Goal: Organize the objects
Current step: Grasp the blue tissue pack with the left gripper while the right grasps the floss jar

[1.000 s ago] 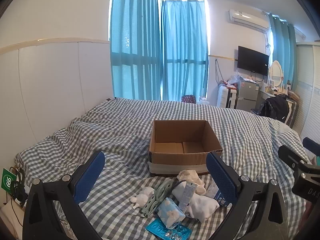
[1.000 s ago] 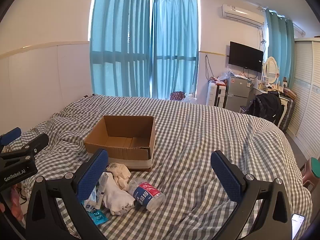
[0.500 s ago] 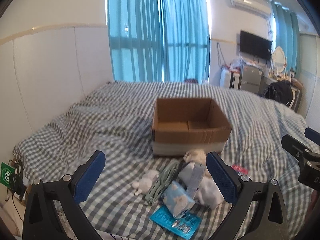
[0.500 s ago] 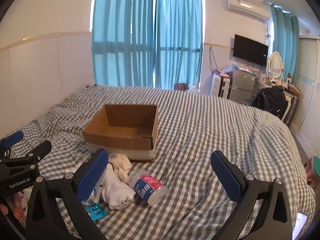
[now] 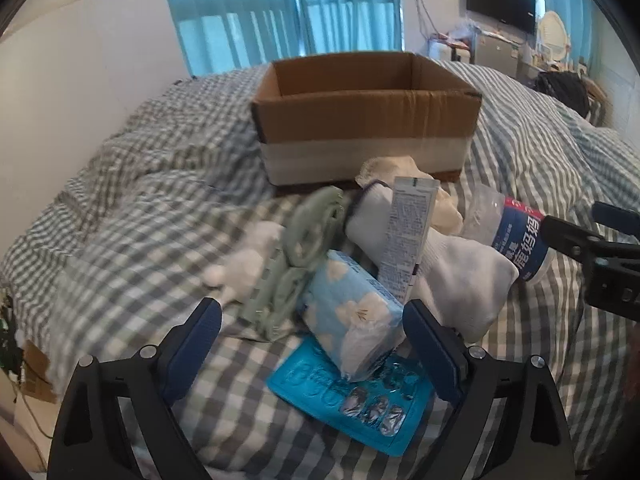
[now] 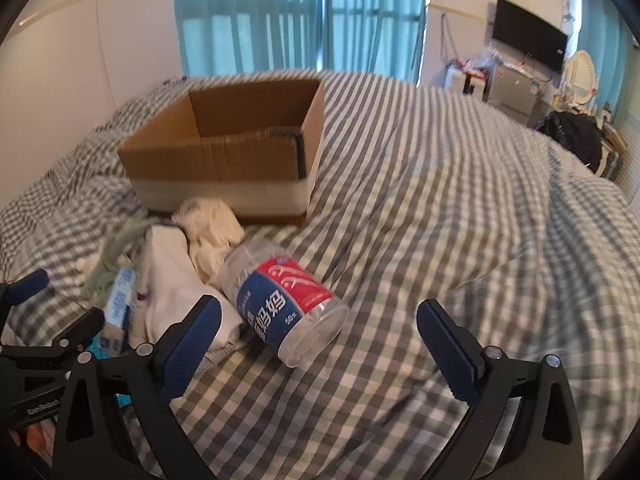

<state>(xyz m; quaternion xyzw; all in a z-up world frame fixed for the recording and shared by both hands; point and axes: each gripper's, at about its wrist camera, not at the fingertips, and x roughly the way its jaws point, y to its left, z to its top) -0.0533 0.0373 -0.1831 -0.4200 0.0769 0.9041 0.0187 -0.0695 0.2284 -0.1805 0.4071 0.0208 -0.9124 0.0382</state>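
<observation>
An open cardboard box (image 5: 366, 120) (image 6: 224, 152) stands on the checked bed. In front of it lies a pile: a blue tissue pack (image 5: 354, 312), a blue blister pack (image 5: 352, 396), a white tube (image 5: 406, 232), white socks (image 5: 464, 276) (image 6: 168, 280), a green clip rack (image 5: 296, 256), a white plush toy (image 5: 244, 264) and a clear jar with a red and blue label (image 6: 284, 300) (image 5: 516, 232). My left gripper (image 5: 312, 344) is open, its jaws on either side of the tissue pack. My right gripper (image 6: 320, 344) is open just before the jar.
The checked bedspread (image 6: 460, 220) stretches to the right of the pile. A white padded wall (image 5: 80, 80) runs along the left. Blue curtains (image 6: 300, 16), a TV (image 6: 528, 40) and a dark bag (image 6: 572, 140) are at the far side.
Both grippers have come down and forward toward the pile. The left one now straddles the tissue pack and the right one is close to the jar. Nothing was gripped.
</observation>
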